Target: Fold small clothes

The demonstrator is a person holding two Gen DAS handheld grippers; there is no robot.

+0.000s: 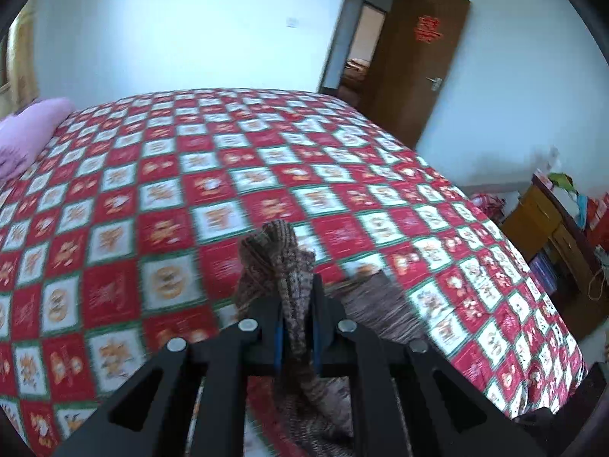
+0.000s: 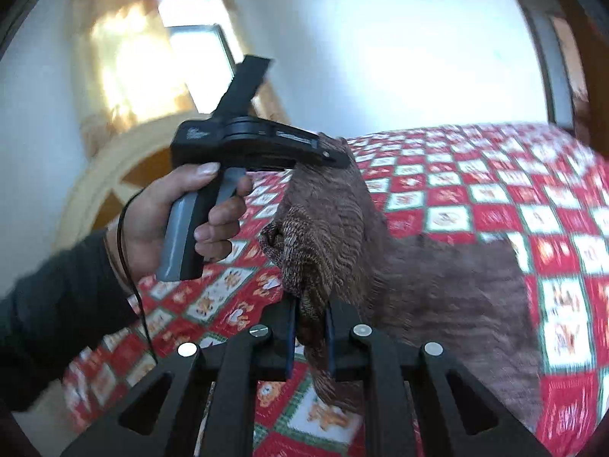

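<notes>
You hold one brown knitted garment [image 2: 335, 221] above the bed [image 1: 266, 175], each of your two grippers clamped on a bunched edge: the left gripper [image 1: 297, 327] and the right gripper [image 2: 310, 327]. It is soft, light and stretchy, so grip hems or corners

White walls [image 1: 171, 38], brown door [image 1: 430, 57] ajar, sunlit curtained window [image 2: 198, 42], wood cabinet [image 1: 548, 224] w/ clutter.
</notes>
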